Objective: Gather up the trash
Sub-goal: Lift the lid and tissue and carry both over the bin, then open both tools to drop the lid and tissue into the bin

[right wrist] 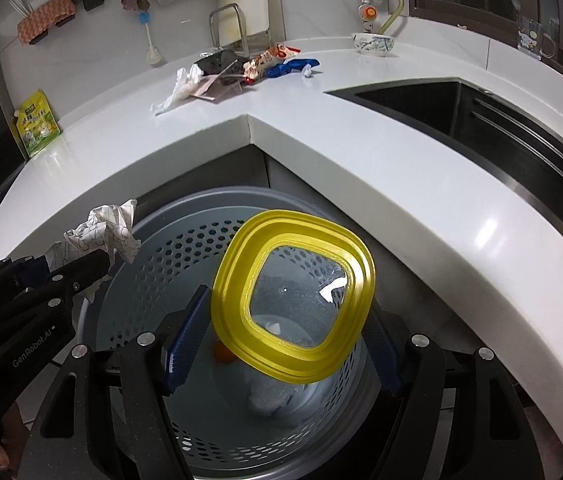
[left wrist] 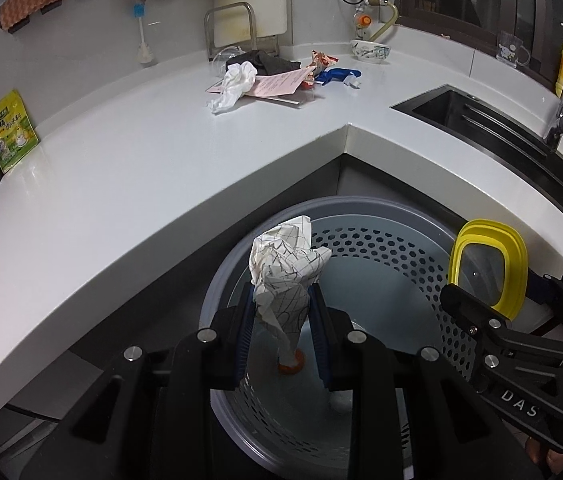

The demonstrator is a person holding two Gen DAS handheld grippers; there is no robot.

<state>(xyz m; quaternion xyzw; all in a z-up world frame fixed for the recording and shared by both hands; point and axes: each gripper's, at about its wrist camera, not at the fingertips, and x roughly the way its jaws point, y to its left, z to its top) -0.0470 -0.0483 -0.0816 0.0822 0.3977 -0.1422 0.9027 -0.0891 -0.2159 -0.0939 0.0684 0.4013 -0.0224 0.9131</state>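
Left gripper (left wrist: 281, 312): I grip crumpled paper (left wrist: 285, 276) over bin (left wrist: 385, 216).
Right gripper (right wrist: 285, 344): clamps yellow lid (right wrist: 293, 300).
Left: counter trash pile (left wrist: 269, 76).

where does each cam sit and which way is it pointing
Left wrist: rides the left claw, looks down into the grey bin; its fingers clamp crumpled paper; the right claw shows at right.
Right wrist: rides the right claw, same bin; its fingers frame a yellow lid; the left claw shows at left.
Shared: bin, white counter, trash pile.
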